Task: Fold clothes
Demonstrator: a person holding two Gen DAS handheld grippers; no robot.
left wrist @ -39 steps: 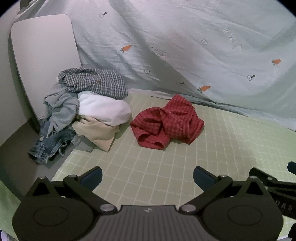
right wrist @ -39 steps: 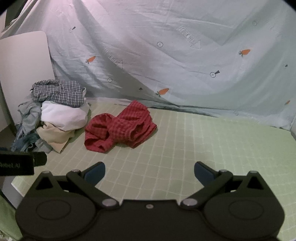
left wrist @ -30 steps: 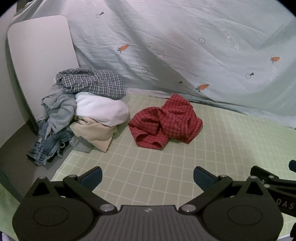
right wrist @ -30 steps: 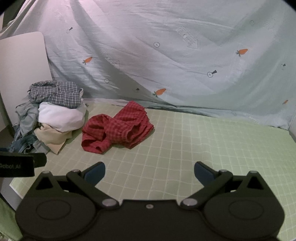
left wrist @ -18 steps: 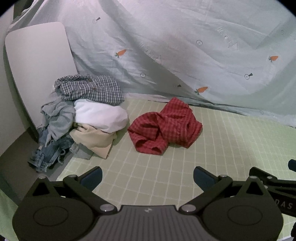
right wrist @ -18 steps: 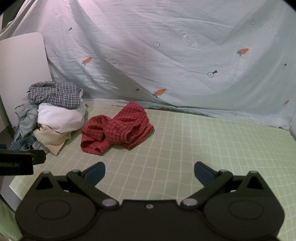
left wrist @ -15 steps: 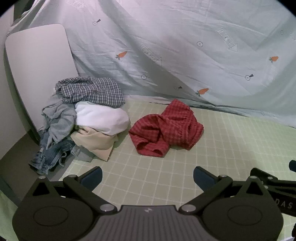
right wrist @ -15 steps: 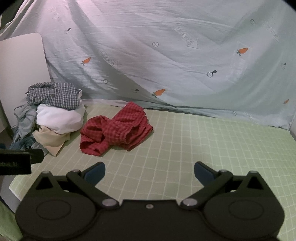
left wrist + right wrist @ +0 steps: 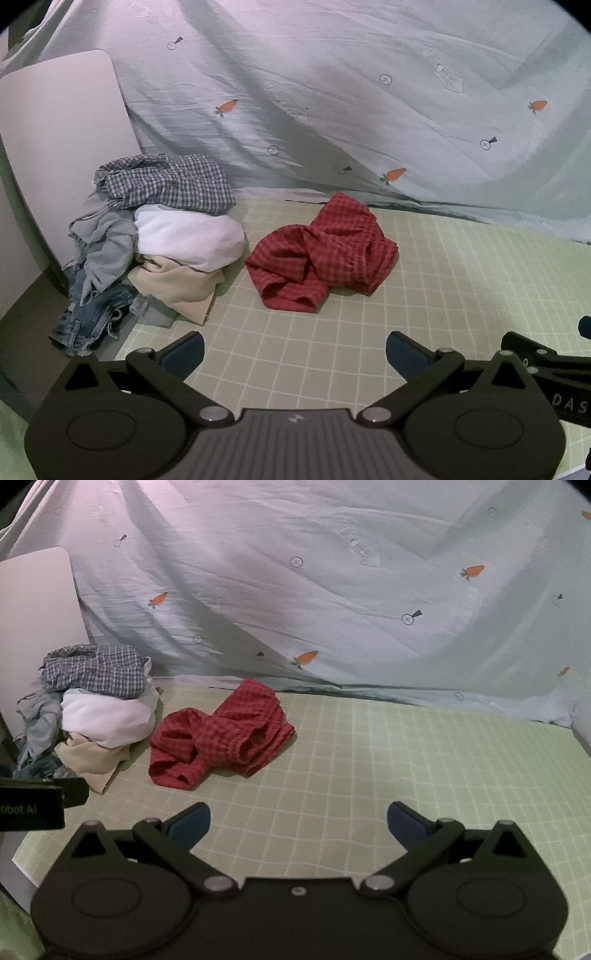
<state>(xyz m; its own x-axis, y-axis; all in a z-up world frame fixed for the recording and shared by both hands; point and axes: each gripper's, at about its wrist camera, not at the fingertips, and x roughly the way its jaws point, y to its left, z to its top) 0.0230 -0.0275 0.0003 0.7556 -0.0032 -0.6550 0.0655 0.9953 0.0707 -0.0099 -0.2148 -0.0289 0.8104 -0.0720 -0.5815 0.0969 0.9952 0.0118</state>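
Above the green mat (image 9: 461, 295), left tool (image 9: 295, 349) spread wide, empty; right tool (image 9: 298, 819) likewise.

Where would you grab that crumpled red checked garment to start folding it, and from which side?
Probably the elastic waistband edge on the red checked shorts, where the rim stands up in a ridge that fingers can close around. Come from the near side with the open right gripper, since the clothes pile crowds the far-left side.
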